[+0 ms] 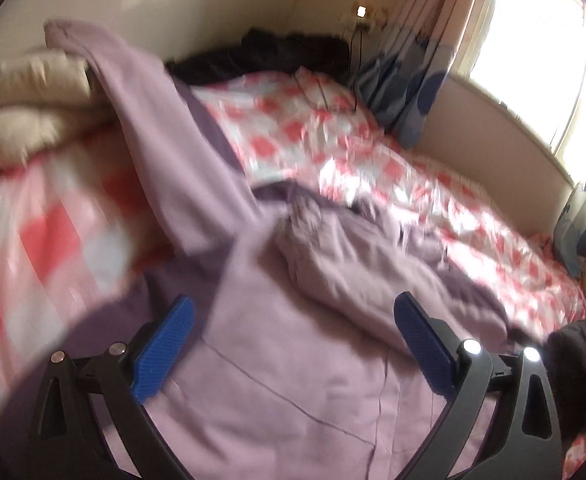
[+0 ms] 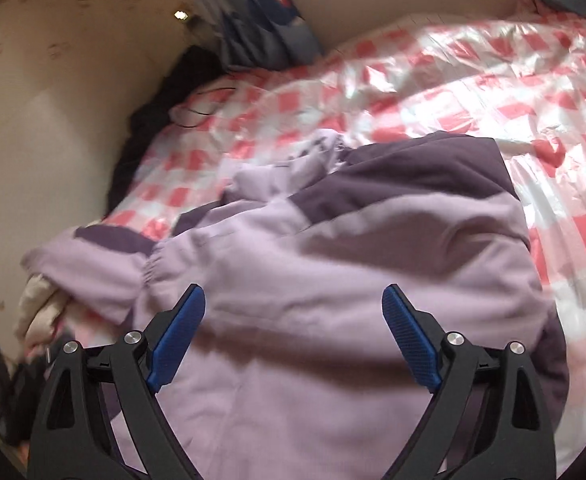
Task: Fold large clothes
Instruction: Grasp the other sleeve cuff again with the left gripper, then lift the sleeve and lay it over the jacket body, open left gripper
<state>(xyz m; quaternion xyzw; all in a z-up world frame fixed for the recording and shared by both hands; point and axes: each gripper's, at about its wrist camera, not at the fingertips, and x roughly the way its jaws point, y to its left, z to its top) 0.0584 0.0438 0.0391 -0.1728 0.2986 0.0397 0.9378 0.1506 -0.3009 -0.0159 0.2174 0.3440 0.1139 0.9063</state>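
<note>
A large lilac jacket with dark purple panels [image 1: 301, 360] lies crumpled on a bed with a pink-and-white checked cover [image 1: 333, 140]. One lilac sleeve [image 1: 153, 120] stretches up and to the left, over a beige pillow. My left gripper [image 1: 293, 320] is open and empty, just above the jacket body. In the right wrist view the same jacket [image 2: 333, 272] fills the middle, with a gathered cuff [image 2: 153, 268] at the left. My right gripper [image 2: 293, 312] is open and empty over it.
A beige pillow [image 1: 25, 100] lies at the bed's left. Dark clothes [image 1: 285, 52] are piled at the wall. A blue patterned curtain [image 1: 409, 80] hangs by a bright window [image 1: 533, 52]. A dark bag [image 1: 577, 352] sits at the right bed edge.
</note>
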